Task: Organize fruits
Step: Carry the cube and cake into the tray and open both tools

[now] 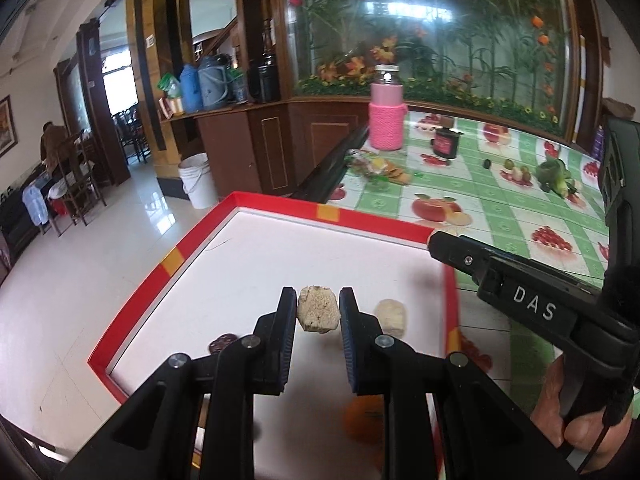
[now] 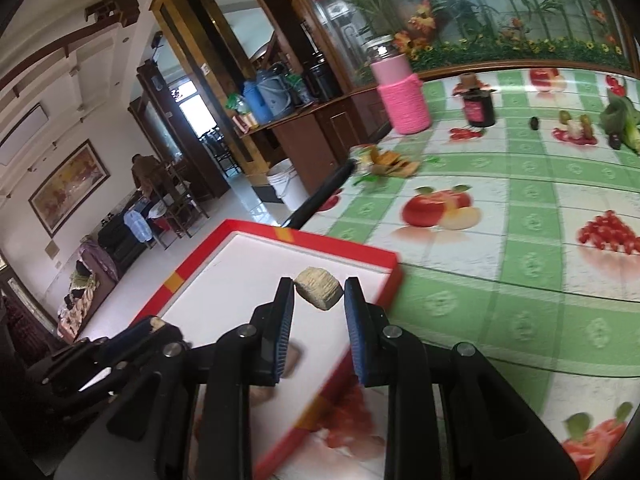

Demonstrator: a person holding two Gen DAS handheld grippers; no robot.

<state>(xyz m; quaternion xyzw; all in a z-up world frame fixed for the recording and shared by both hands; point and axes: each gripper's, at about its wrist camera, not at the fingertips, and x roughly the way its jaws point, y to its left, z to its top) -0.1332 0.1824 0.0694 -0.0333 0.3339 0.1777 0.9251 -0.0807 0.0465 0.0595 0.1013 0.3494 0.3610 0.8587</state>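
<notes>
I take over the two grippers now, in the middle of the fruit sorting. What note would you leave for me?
Left gripper: fingers shut on a beige chunk, above the red-rimmed tray.
Right gripper: fingers shut on a second beige chunk, near the tray's far edge.
Done: a third beige chunk, an orange and a dark red piece lie in the tray.
Left: set both held chunks down, probably beside the third. A green bunch and small pieces near it wait far off on the table.
</notes>
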